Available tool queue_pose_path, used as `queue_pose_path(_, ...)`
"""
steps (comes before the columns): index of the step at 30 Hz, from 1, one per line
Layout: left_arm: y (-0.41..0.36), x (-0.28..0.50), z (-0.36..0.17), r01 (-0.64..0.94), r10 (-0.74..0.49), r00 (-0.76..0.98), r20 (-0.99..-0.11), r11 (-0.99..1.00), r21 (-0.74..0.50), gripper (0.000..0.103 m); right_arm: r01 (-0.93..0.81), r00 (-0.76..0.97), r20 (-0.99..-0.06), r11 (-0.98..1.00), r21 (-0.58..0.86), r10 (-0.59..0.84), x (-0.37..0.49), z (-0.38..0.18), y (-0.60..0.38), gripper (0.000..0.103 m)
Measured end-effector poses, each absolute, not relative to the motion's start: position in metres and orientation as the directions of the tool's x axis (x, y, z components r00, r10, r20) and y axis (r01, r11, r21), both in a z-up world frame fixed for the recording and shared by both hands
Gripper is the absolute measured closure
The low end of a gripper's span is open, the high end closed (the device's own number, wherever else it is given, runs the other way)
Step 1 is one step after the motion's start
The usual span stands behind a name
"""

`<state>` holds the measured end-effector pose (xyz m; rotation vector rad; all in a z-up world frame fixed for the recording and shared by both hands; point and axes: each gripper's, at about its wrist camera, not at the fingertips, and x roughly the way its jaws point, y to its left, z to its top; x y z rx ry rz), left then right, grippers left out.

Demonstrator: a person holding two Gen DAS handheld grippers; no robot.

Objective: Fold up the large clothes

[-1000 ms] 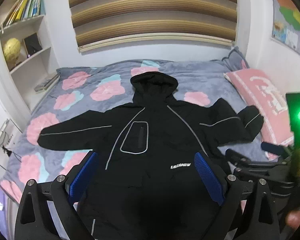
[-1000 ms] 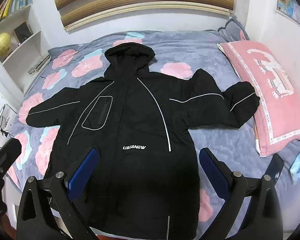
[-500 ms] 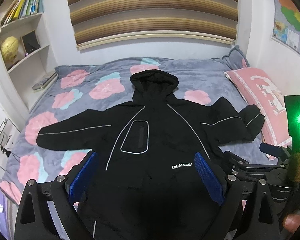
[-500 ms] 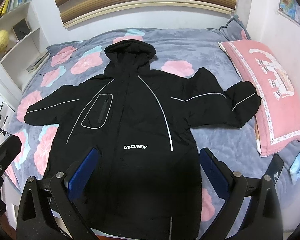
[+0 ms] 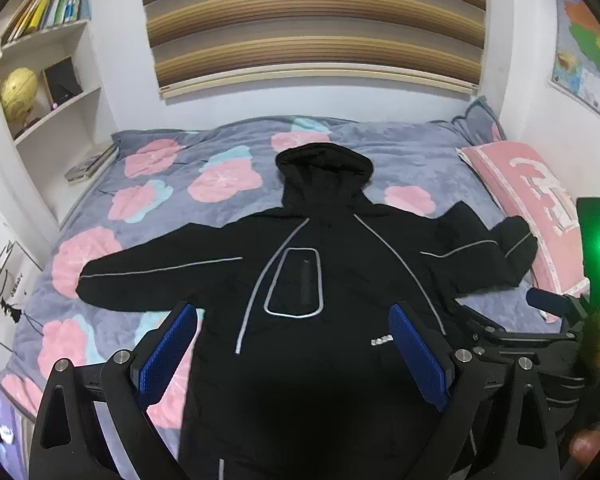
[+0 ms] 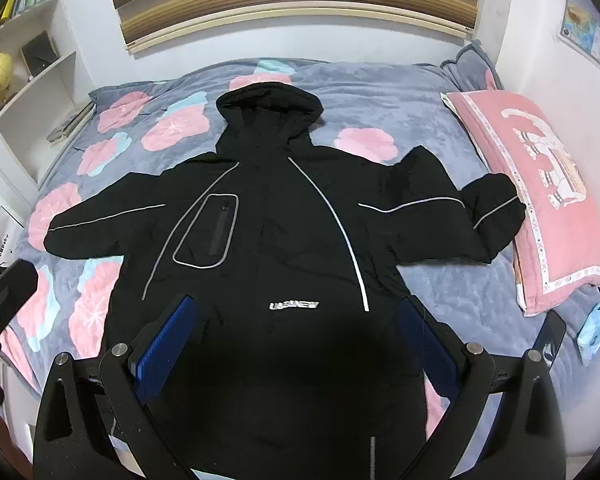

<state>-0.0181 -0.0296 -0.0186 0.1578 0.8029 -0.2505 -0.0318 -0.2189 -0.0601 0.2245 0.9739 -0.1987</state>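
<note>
Lying spread face-up across the bed [image 5: 236,136], a black hooded jacket [image 5: 320,288], hood [image 6: 270,106] pointing toward the striped blind [image 5: 312,20] on the far wall, both sleeves stretching out to the sides. Showing grey reflective piping down the chest, a piped chest pocket [image 6: 208,236] and a small white logo [image 6: 294,306] low on the front. Ending with its right cuff [image 6: 496,208] doubling back just beside a pink pillow [image 6: 540,192] at the bed's edge. Hovering above the jacket's lower half, the left gripper [image 5: 294,354], blue-padded jaws standing wide apart and gripping nothing. Hanging likewise over the hem area, the right gripper [image 6: 296,350], jaws spread wide and holding nothing. Covering the bed, a grey quilt with pink flowers. Standing on the left, white shelves [image 5: 48,92] carrying books and a yellow globe [image 5: 18,90]; hanging on the right wall, a map [image 5: 584,44].
</note>
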Motion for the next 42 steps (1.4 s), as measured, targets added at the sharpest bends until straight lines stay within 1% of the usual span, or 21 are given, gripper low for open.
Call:
queue_pose_path(9, 0.032, 0.03, -0.016, 0.257, -0.164, 0.689, -0.706, 0.966, 0.025, 0.007, 0.265, 0.552, -0.83, 0.96, 0.09, -0.075, 0.005, -0.053, -0.157, 0.001)
queue_pose_path(14, 0.085, 0.069, -0.029, 0.22, -0.165, 0.682, -0.712, 0.975, -0.016, 0.007, 0.252, 0.541, -0.836, 0.966, 0.053, -0.096, 0.028, -0.057, -0.113, 0.001)
queue_pose_path(17, 0.117, 0.097, -0.055, 0.19, -0.169, 0.641, -0.748, 0.98, -0.059, 0.007, 0.242, 0.522, -0.847, 0.97, 0.033, -0.101, 0.04, -0.063, -0.088, 0.001)
queue_pose_path(20, 0.153, 0.127, -0.091, 0.146, -0.201, 0.571, -0.796, 0.979, -0.142, 0.007, 0.232, 0.503, -0.857, 0.973, 0.004, -0.116, 0.049, -0.069, -0.068, 0.001)
queue_pose_path(21, 0.175, 0.142, -0.107, 0.103, -0.207, 0.547, -0.811, 0.978, -0.18, 0.007, 0.227, 0.494, -0.86, 0.974, -0.014, -0.127, 0.053, -0.071, -0.059, 0.001)
queue_pose_path(22, 0.195, 0.153, -0.118, 0.056, -0.192, 0.542, -0.818, 0.98, -0.193, 0.007, 0.223, 0.489, -0.862, 0.974, -0.026, -0.135, 0.055, -0.073, -0.055, 0.001)
queue_pose_path(26, 0.289, 0.191, -0.154, -0.148, -0.105, 0.564, -0.819, 0.963, -0.226, 0.007, 0.204, 0.449, -0.877, 0.975, -0.088, -0.173, 0.071, -0.082, -0.033, 0.001)
queue_pose_path(29, 0.357, 0.214, -0.182, -0.249, -0.07, 0.565, -0.822, 0.936, -0.25, 0.007, 0.184, 0.408, -0.897, 0.978, -0.101, -0.169, 0.086, -0.094, -0.02, 0.001)
queue_pose_path(32, 0.408, 0.236, -0.212, -0.298, -0.115, 0.553, -0.826, 0.898, -0.324, 0.007, 0.151, 0.374, -0.914, 0.983, -0.109, -0.159, 0.099, -0.106, -0.006, 0.001)
queue_pose_path(34, 0.448, 0.25, -0.238, -0.327, -0.195, 0.559, -0.806, 0.842, -0.43, 0.007, 0.119, 0.357, -0.921, 0.986, -0.119, -0.154, 0.109, -0.113, 0.005, 0.001)
queue_pose_path(37, 0.48, 0.268, -0.266, -0.367, -0.245, 0.568, -0.786, 0.779, -0.508, 0.007, 0.087, 0.36, -0.916, 0.984, -0.155, -0.176, 0.12, -0.115, 0.02, 0.001)
queue_pose_path(40, 0.49, 0.283, -0.286, -0.387, -0.273, 0.566, -0.778, 0.745, -0.543, 0.007, 0.058, 0.37, -0.906, 0.979, -0.196, -0.204, 0.131, -0.113, 0.028, 0.001)
queue_pose_path(42, 0.489, 0.296, -0.297, -0.398, -0.25, 0.545, -0.8, 0.763, -0.51, 0.007, 0.055, 0.375, -0.901, 0.976, -0.213, -0.218, 0.139, -0.112, 0.03, 0.001)
